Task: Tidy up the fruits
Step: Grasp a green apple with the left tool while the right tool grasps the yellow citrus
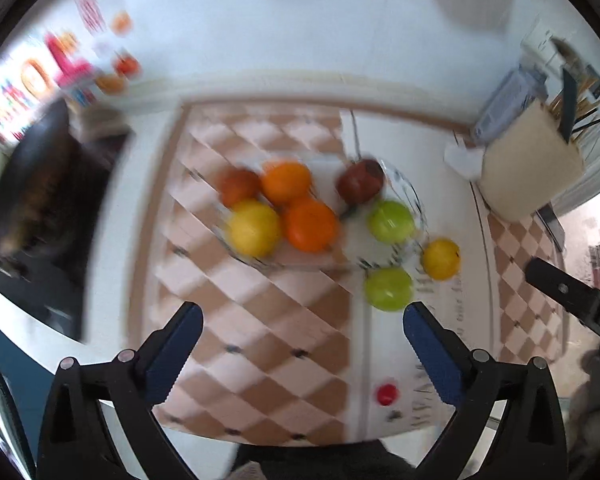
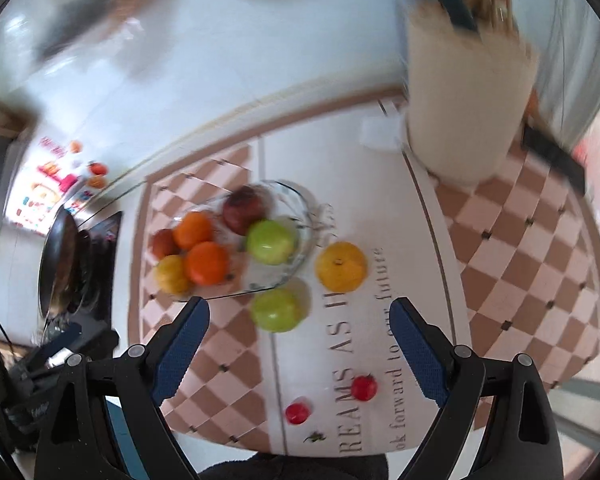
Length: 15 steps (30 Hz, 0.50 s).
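Observation:
A clear glass bowl (image 2: pixel 300 216) on the checked tablecloth holds several fruits: two oranges (image 2: pixel 206 262), a yellow fruit (image 2: pixel 171 274), a dark red apple (image 2: pixel 244 208) and a green apple (image 2: pixel 270 242). Outside it lie a green apple (image 2: pixel 278 309) and a yellow fruit (image 2: pixel 341 266). Two small red fruits (image 2: pixel 364 387) lie near the table's front edge. My right gripper (image 2: pixel 300 346) is open and empty, above the table in front of the loose green apple. My left gripper (image 1: pixel 302 354) is open and empty, short of the bowl (image 1: pixel 414 200) and the loose green apple (image 1: pixel 388 289).
A cream utensil holder (image 2: pixel 460 112) stands at the back right. A dark pan (image 2: pixel 62 260) sits on a stove to the left. The right gripper's body (image 1: pixel 572 296) shows at the right edge of the left wrist view.

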Each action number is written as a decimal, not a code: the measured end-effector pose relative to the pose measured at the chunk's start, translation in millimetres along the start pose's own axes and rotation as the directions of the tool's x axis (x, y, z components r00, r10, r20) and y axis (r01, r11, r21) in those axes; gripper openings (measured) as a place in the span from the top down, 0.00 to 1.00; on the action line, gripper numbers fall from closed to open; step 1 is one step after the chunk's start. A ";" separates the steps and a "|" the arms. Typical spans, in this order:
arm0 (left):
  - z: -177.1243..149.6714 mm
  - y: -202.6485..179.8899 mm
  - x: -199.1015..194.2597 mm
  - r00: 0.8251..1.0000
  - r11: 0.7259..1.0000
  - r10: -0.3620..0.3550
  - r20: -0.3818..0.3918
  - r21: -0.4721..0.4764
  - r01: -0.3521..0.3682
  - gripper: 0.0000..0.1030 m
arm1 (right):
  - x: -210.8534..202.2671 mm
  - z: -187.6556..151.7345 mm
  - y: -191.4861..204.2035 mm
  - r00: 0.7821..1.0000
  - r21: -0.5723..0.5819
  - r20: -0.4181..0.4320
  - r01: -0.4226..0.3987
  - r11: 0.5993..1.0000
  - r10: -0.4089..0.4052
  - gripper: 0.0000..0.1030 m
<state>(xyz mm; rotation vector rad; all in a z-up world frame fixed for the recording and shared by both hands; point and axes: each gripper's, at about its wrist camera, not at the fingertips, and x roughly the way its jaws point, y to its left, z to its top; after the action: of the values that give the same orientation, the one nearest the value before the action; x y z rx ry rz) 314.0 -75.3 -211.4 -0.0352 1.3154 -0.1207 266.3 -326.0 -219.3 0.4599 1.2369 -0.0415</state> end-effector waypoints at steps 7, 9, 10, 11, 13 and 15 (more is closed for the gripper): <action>6.8 -38.0 93.6 0.980 0.999 -0.045 -0.192 -0.027 0.040 0.00 | 94.3 25.6 -40.0 0.991 0.027 -0.132 -0.014 1.000 0.018 0.26; 7.9 -50.8 108.7 0.979 1.000 -0.026 -0.204 0.011 0.029 0.00 | 118.2 28.8 -40.4 0.983 0.014 -0.177 -0.035 0.999 0.037 0.26; 7.9 -56.8 113.8 0.978 0.999 -0.022 -0.207 0.032 0.029 0.00 | 126.5 29.9 -39.0 0.980 0.003 -0.194 -0.040 0.999 0.040 0.26; 7.5 -65.0 119.4 0.978 0.998 -0.007 -0.208 0.063 0.021 0.01 | 137.6 31.2 -37.6 0.975 -0.013 -0.220 -0.040 0.999 0.036 0.27; 6.7 -75.6 126.1 0.978 0.994 0.009 -0.209 0.104 0.013 0.01 | 153.5 32.6 -36.9 0.968 -0.024 -0.249 -0.050 0.998 0.042 0.28; 7.0 -83.1 133.0 0.977 0.991 0.018 -0.212 0.131 0.010 0.01 | 164.5 33.1 -37.6 0.961 -0.037 -0.269 -0.067 0.997 0.054 0.39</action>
<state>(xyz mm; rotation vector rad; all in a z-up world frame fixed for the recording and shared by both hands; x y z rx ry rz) 347.9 -172.6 -329.9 0.0947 1.5186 -0.2121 341.5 -336.7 -373.6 0.4741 1.4862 0.1044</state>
